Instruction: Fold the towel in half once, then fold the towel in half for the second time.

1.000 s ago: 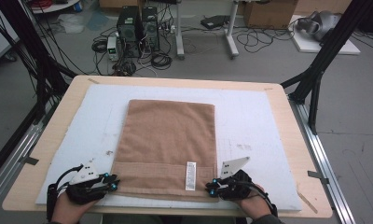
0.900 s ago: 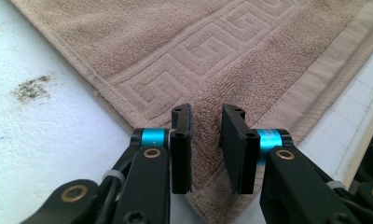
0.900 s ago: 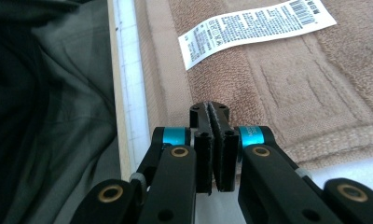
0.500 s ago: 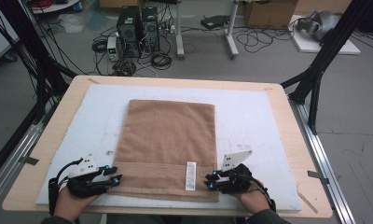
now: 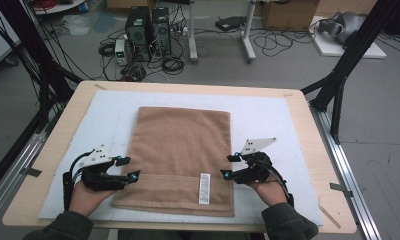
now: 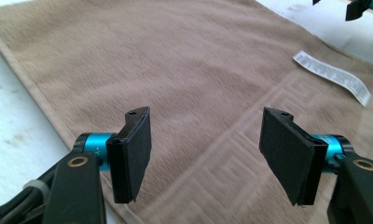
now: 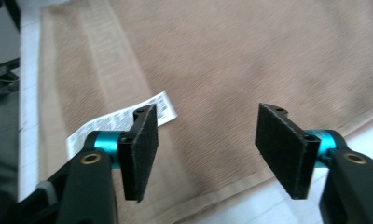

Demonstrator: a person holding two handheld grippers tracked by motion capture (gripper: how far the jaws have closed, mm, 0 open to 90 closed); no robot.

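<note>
Your left gripper (image 5: pixel 129 168) and right gripper (image 5: pixel 229 166) flank the flat towel (image 5: pixel 180 145); both sets of jaws have just been opening, nothing between them.

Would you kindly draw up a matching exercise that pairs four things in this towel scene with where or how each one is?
Things:
1. tan terry towel
2. small white printed care label
3. left gripper
4. right gripper

Places or states:
A. jaws open, nothing between them, at the towel's right edge
B. spread flat on the white mat
C. lying on the towel's near border band
D. jaws open, nothing between them, at the towel's left edge

Pairs: 1-B, 2-C, 3-D, 4-A
</note>
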